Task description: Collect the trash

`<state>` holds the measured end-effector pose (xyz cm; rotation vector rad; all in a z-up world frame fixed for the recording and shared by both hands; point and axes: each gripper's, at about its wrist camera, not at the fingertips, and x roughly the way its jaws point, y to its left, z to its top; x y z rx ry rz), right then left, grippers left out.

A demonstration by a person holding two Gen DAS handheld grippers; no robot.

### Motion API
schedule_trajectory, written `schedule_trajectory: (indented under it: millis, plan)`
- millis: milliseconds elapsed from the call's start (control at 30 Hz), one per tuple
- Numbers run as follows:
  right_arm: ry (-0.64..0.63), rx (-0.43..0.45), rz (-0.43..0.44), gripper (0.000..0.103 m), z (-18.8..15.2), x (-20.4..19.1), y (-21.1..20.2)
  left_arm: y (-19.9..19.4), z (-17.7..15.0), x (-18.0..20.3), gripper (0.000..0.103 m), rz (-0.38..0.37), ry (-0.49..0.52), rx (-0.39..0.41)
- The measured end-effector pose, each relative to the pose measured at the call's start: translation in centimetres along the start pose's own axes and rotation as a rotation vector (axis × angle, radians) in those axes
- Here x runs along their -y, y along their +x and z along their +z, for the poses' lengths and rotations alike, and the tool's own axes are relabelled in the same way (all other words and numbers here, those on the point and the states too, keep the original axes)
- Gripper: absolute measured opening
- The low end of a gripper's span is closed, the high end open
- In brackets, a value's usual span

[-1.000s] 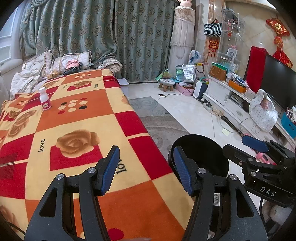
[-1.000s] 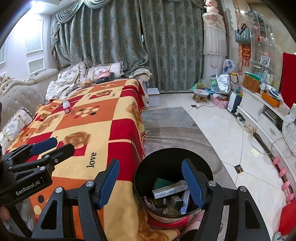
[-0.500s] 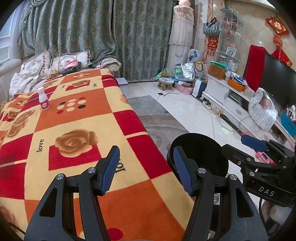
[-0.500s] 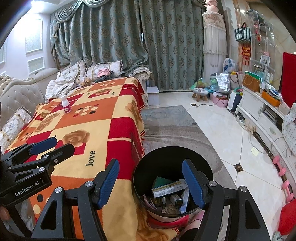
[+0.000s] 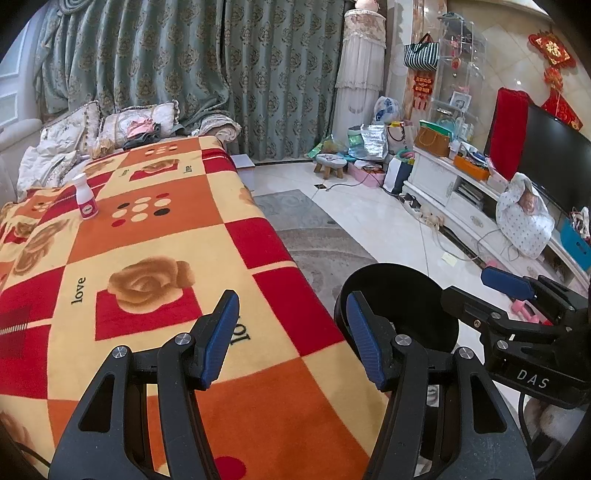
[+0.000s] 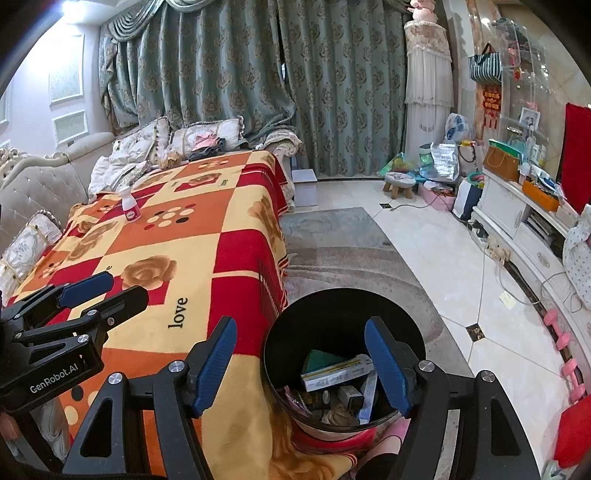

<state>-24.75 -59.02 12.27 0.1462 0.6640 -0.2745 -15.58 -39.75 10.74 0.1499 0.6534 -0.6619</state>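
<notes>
White plastic bottle (image 5: 85, 198), far blanket (image 5: 155, 243) edge: light, rigid; grip mid-body. Both grippers' (image 5: 291, 334) (image 6: 301, 363) fingers apart, empty.

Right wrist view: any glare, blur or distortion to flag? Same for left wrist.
Right wrist view: blown-out ceiling light top left, strong fisheye bending of the curtains, black vignette corners, otherwise sharp; trash bin contents readable. Left wrist view: evenly lit, same barrel distortion, bin interior pure black, no motion blur.

Black left gripper (image 5: 293, 338) frame, blue-padded jaws, seemingly silver screws.
</notes>
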Motion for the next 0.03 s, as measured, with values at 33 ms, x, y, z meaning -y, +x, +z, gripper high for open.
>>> schedule_trajectory:
  millis: [33]
  plan:
    - [-0.001,-0.001,0.0,0.069,0.05,-0.06,0.05,0.01,-0.14,-0.01,0.059,-0.002,-0.003,-0.004]
